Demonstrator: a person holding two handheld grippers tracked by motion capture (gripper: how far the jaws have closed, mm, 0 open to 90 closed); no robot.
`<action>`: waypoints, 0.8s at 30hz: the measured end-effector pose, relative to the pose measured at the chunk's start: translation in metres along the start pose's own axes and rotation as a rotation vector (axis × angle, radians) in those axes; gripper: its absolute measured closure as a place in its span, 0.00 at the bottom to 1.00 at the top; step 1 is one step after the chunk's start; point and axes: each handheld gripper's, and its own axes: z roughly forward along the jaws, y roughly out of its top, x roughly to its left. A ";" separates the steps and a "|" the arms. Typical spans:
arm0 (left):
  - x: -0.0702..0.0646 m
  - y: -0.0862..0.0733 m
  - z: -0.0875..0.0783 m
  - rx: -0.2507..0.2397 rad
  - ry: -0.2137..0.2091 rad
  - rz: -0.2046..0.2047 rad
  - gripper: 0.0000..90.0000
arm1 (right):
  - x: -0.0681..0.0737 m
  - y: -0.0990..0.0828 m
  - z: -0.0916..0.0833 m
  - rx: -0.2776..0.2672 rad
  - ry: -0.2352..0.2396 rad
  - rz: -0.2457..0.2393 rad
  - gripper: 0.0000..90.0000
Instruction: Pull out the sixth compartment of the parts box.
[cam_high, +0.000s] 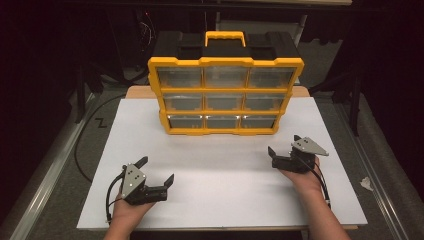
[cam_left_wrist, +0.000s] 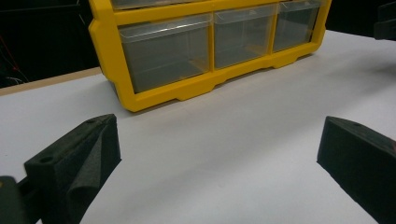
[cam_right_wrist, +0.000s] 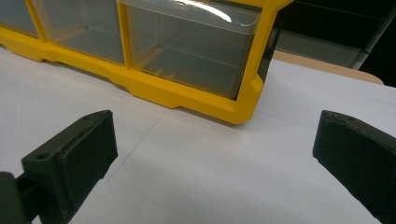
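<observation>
Left gripper (cam_high: 159, 171), held in my left hand (cam_high: 125, 207), rests low at the near left of the white table (cam_high: 225, 200), jaws spread wide with nothing between them. In the left gripper view the gap (cam_left_wrist: 219, 154) frames bare table surface, and the organizer (cam_left_wrist: 205, 79) stands well beyond the jaw tips.

Right gripper (cam_high: 282, 150), in my right hand (cam_high: 305, 177), sits at the near right of the table, jaws likewise wide apart and empty. In the right gripper view the gap (cam_right_wrist: 215, 154) opens toward the organizer's lower corner (cam_right_wrist: 243, 109) (nearer than on the left side, yet not touching).

Organizer (cam_high: 226, 95): a yellow-framed case standing upright at the far middle of the table, black back and yellow handle (cam_high: 225, 37) on top. Its front holds nine clear drawers (cam_high: 225, 101) in three rows of three, all pushed in. I can see the bottom-row drawers (cam_left_wrist: 166, 53) close up in both gripper views; whether they hold anything I cannot tell.

Both grippers lie well apart from each other, one at each side of the organizer's front.
</observation>
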 end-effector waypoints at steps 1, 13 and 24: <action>0.000 0.000 0.000 -0.002 0.000 0.000 0.00 | 0.001 -0.001 -0.002 0.003 0.008 -0.015 0.01; 0.000 0.000 0.000 -0.009 0.002 -0.009 0.00 | 0.001 -0.011 -0.011 0.044 -0.006 -0.070 0.01; -0.001 -0.001 0.000 -0.003 0.003 -0.006 0.00 | 0.004 -0.014 -0.011 0.081 -0.032 -0.161 0.01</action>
